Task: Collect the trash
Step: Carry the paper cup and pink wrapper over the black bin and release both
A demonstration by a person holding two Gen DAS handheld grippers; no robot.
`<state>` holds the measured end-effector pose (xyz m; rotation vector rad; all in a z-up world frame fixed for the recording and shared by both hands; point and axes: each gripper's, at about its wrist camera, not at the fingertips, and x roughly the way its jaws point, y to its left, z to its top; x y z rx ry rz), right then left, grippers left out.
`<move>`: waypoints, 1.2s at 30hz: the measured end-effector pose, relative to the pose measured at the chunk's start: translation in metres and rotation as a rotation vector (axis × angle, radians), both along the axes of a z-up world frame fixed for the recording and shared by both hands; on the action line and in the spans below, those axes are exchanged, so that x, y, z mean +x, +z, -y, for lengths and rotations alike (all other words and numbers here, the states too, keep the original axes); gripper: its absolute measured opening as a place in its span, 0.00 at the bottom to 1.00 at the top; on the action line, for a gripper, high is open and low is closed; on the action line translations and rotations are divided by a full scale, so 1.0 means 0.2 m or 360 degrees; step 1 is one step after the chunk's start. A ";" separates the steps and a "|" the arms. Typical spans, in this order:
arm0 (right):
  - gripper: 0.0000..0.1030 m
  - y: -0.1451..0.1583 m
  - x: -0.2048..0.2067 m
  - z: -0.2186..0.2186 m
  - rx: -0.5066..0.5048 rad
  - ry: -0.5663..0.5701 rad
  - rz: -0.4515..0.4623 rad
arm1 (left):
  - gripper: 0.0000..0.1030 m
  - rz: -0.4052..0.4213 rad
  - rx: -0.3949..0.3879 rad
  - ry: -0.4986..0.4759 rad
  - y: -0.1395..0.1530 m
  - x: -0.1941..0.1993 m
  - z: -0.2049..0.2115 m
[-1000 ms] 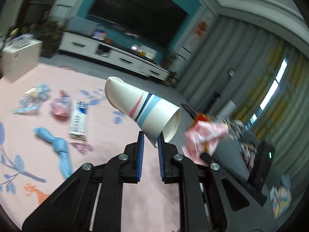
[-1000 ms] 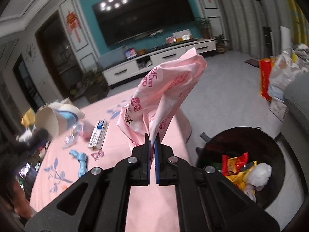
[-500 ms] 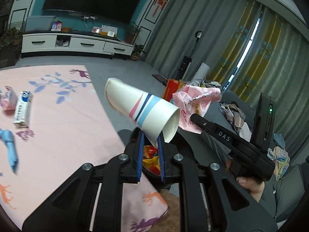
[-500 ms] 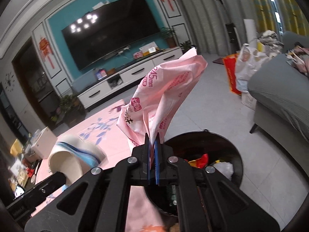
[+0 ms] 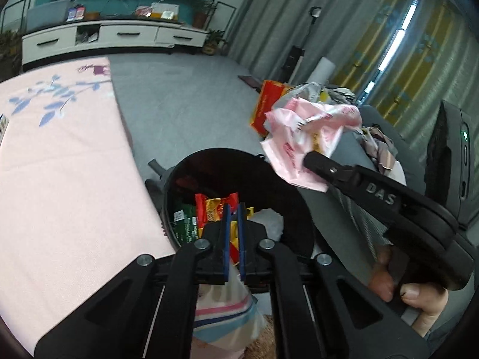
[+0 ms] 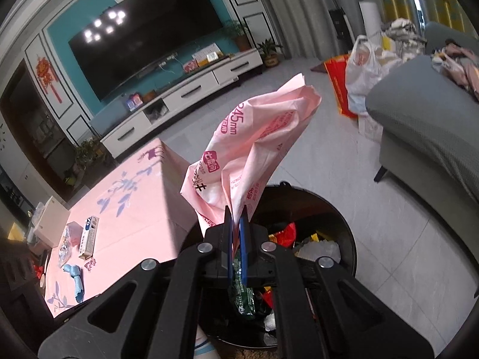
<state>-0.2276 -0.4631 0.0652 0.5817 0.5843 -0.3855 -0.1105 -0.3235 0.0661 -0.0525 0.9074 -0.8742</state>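
My left gripper (image 5: 233,206) hangs over the round black bin (image 5: 185,179); its jaws are closing with nothing between them. The white paper cup (image 5: 221,323) with pink and blue stripes lies below that gripper, outside its jaws, at the bin's near side. A sliver of the cup (image 6: 203,347) shows at the bottom of the right wrist view. My right gripper (image 6: 236,209) is shut on a crumpled pink plastic bag (image 6: 254,149) above the bin (image 6: 344,224). From the left wrist view, the right gripper (image 5: 311,157) holds the bag (image 5: 305,137) over the bin's far right rim. Snack wrappers (image 5: 215,209) fill the bin.
A table with a pink cloth (image 5: 60,164) stands left of the bin, carrying a toothpaste box (image 6: 89,236) and a blue wrapper (image 6: 76,281). A grey sofa (image 6: 425,125) stands to the right, with shopping bags (image 6: 362,74) behind it. A hand (image 5: 413,293) grips the right tool.
Both grippers swung from the table over to the bin and sank. The cup left the left gripper's jaws and now lies below them. The right gripper keeps the pink bag.
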 end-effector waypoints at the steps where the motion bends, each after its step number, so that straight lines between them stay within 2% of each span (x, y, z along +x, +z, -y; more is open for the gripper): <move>1: 0.05 -0.01 0.00 0.01 0.0005 -0.0011 -0.0015 | 0.05 -0.0014 0.0000 0.0016 -0.01 0.02 -0.01; 5: 0.05 -0.03 0.00 0.04 0.0026 -0.0033 -0.0037 | 0.06 -0.0051 -0.0017 0.0111 0.02 0.08 -0.09; 6: 0.05 -0.03 0.00 0.04 0.0029 -0.0033 -0.0036 | 0.09 -0.0054 -0.0017 0.0142 0.04 0.09 -0.12; 8: 0.05 -0.03 0.00 0.04 0.0027 -0.0033 -0.0036 | 0.24 -0.0042 0.0001 0.0190 0.06 0.10 -0.16; 10: 0.05 -0.03 0.00 0.05 0.0027 -0.0034 -0.0034 | 0.57 -0.0049 0.0030 0.0245 0.08 0.08 -0.21; 13: 0.05 -0.03 -0.01 0.05 0.0036 -0.0034 -0.0034 | 0.75 -0.0100 0.0075 0.0274 0.07 0.04 -0.26; 15: 0.05 -0.03 -0.01 0.05 0.0034 -0.0037 -0.0034 | 0.80 -0.0169 0.0117 0.0281 0.03 0.00 -0.28; 17: 0.05 -0.03 -0.01 0.06 0.0035 -0.0037 -0.0031 | 0.88 -0.0265 0.0104 0.0290 -0.03 -0.03 -0.30; 19: 0.05 -0.03 -0.01 0.06 0.0035 -0.0037 -0.0028 | 0.90 -0.0366 0.0075 0.0292 -0.08 -0.08 -0.30; 22: 0.05 -0.02 -0.03 0.06 0.0031 -0.0035 -0.0018 | 0.94 -0.0359 0.0139 0.0263 -0.13 -0.12 -0.23; 26: 0.05 -0.02 -0.04 0.08 0.0047 -0.0054 -0.0015 | 0.94 -0.0397 0.0217 0.0251 -0.20 -0.14 -0.13; 29: 0.05 -0.03 -0.04 0.09 0.0054 -0.0064 -0.0025 | 0.94 -0.0450 0.0211 0.0256 -0.25 -0.12 -0.11; 30: 0.05 -0.03 -0.03 0.09 0.0055 -0.0062 -0.0029 | 0.93 -0.0451 0.0209 0.0263 -0.26 -0.12 -0.10; 33: 0.05 -0.03 -0.02 0.08 0.0060 -0.0052 -0.0029 | 0.80 -0.0430 0.0219 0.0265 -0.28 -0.11 -0.10; 36: 0.05 -0.03 -0.03 0.08 0.0062 -0.0047 -0.0026 | 0.77 -0.0406 0.0195 0.0266 -0.28 -0.12 -0.11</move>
